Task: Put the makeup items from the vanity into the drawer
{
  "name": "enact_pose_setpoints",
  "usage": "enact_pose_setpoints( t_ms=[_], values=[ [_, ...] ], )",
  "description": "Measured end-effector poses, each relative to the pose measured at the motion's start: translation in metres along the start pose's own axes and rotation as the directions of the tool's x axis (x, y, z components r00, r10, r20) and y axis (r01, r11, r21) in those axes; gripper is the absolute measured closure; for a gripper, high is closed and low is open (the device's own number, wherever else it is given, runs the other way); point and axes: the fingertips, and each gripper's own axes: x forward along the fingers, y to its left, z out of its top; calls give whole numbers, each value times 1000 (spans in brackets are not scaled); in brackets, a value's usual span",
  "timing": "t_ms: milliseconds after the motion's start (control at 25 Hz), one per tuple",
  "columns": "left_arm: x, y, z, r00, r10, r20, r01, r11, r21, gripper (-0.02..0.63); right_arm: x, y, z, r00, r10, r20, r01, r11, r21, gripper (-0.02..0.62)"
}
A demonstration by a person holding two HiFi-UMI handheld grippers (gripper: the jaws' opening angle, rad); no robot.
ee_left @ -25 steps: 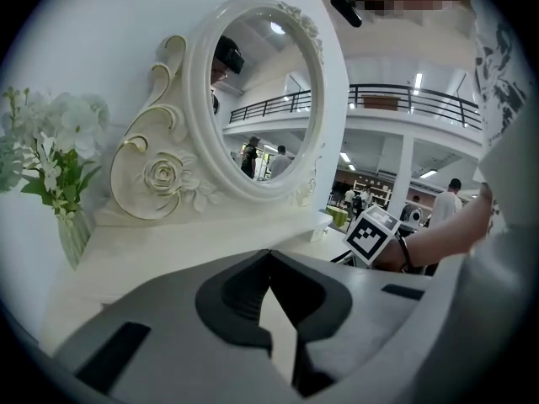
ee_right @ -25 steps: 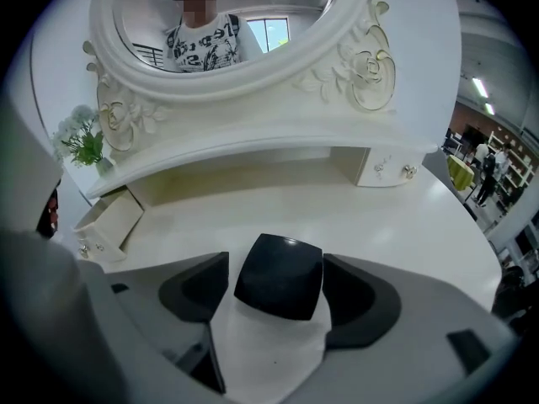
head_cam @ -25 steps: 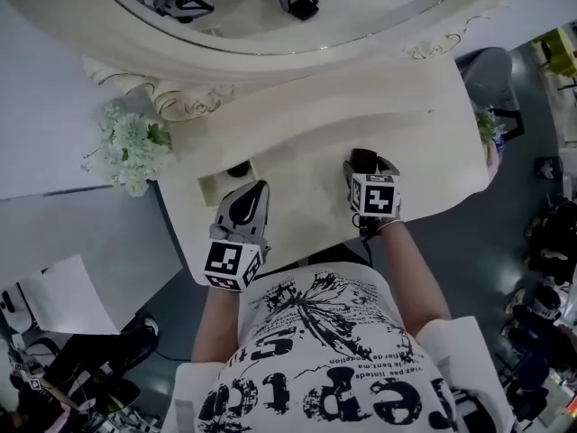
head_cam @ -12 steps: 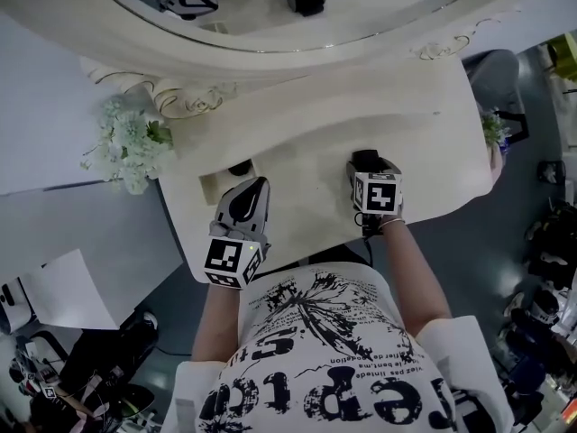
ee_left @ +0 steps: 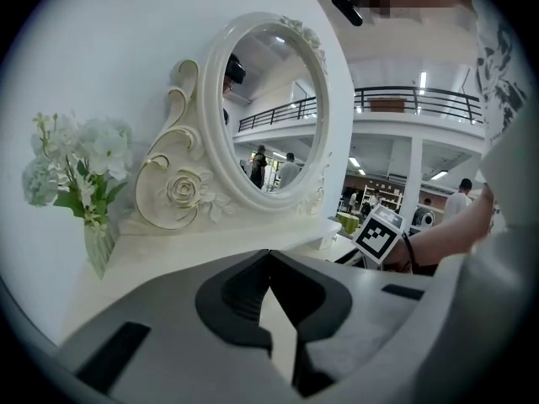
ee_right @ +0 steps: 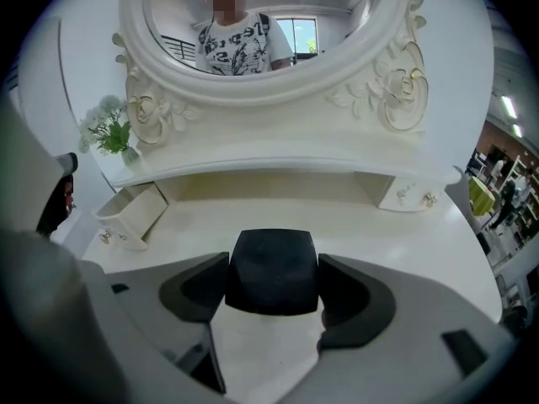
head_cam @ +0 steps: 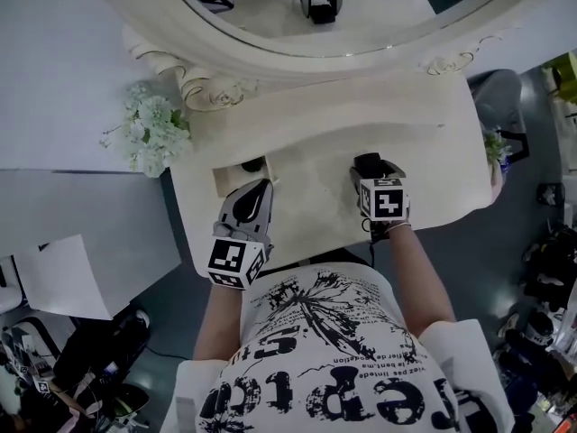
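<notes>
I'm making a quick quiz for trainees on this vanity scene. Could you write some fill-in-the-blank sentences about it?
The makeup item in the right gripper is ___ in colour.
The left gripper holds ___.
The small drawer at the left of the vanity stands ___.
Missing words: black; nothing; open.

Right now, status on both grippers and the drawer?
Left hand-held gripper shut, empty. Right hand-held gripper shut on black case. Drawer open, nothing lying between.
</notes>
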Motion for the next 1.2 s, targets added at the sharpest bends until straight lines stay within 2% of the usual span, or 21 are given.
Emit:
enact_pose_setpoints(
  t_ms=[200, 400, 560, 720, 1000, 1200],
  values=[
    [-25, 8, 7, 999, 37, 36, -37, 999, -1, 588, -17, 40, 26, 997, 67, 48, -63, 995, -75, 260],
    [-54, 26, 16, 992, 101, 81, -100, 995, -9, 586, -30, 96, 54, 985, 161, 64, -148, 973, -177, 260],
    [-81, 48, 19, 979, 169, 110, -168, 986, -23, 587, -35, 151, 70, 967, 249, 55, -226, 938, -262, 261],
    [-111, 74, 13, 959, 257, 123, -252, 966, -54, 587, -30, 206, 77, 943, 330, 26, -303, 892, -334, 259],
    [-148, 105, 0, 936, 330, 121, -321, 943, -92, 586, -20, 275, 69, 914, 402, -49, -388, 836, -388, 260],
    [-162, 118, -3, 926, 360, 113, -349, 931, -108, 587, -15, 302, 63, 893, 437, -106, -441, 808, -392, 259]
  ],
)
